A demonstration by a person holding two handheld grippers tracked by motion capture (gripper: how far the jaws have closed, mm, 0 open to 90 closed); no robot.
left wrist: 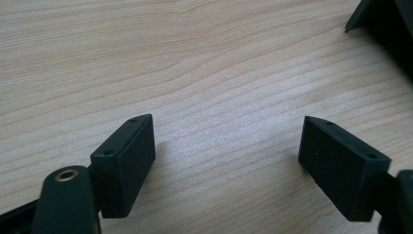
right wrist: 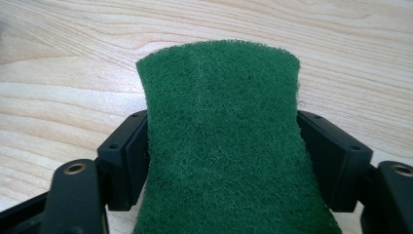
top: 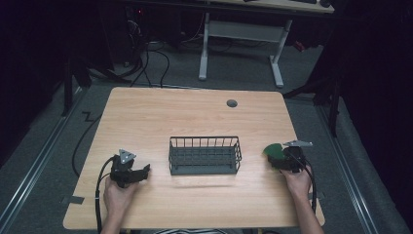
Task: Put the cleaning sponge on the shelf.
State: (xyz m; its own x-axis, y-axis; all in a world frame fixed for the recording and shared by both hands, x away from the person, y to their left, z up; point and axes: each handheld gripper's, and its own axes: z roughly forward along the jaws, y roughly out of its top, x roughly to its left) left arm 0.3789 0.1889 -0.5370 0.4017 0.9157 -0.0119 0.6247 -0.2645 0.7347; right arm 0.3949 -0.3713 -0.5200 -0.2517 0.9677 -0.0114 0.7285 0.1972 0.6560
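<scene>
My right gripper (top: 280,159) rests near the table's right edge, shut on a green scouring pad (top: 273,150). In the right gripper view the pad (right wrist: 219,83) stands up between the two black pads and is pinched narrower where they press its sides; my right gripper (right wrist: 221,119) hovers close over the wood. My left gripper (top: 144,171) lies at the front left of the table and points toward the basket. In the left gripper view my left gripper (left wrist: 226,124) is open, with bare wood between its fingers.
A dark wire basket (top: 204,141) stands at the middle of the wooden table (top: 195,117), between the two grippers. A round cable hole (top: 232,103) sits at the back. A dark corner (left wrist: 384,19) shows far right in the left gripper view. A white-legged desk (top: 241,31) stands beyond.
</scene>
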